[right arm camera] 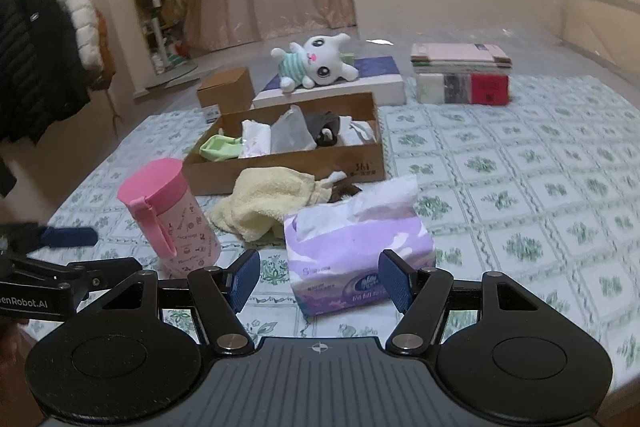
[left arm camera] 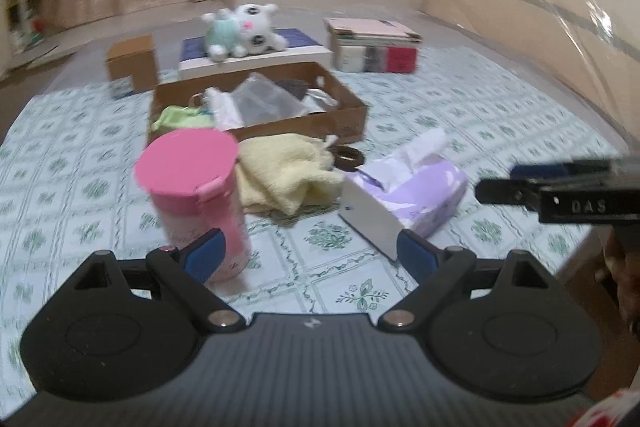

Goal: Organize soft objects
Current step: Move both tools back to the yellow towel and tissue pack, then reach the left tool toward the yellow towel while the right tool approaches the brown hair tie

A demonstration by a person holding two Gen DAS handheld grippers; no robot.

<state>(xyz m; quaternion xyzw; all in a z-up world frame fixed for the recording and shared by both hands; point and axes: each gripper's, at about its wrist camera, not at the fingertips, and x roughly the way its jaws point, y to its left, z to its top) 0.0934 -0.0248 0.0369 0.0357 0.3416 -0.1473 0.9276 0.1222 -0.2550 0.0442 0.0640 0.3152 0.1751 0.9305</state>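
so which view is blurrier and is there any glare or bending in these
Left wrist view: motion-smeared, the plush toy and pink cup soft-edged. Right wrist view: sharper, print on the tissue pack is visible. Both: fisheye bends the bedspread pattern and darkens corners; the clear plastic sheet shows faint glare.

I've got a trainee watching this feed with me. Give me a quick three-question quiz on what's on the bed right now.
1. True or false: the plush toy lies inside the cardboard tray.
2. What stands left of the yellow towel?
3. The right gripper is: A) shut on the tissue pack, B) open, just short of the tissue pack, C) holding the towel.

Key: 1. False; it lies on the flat white box behind the tray. 2. The pink cup. 3. B.
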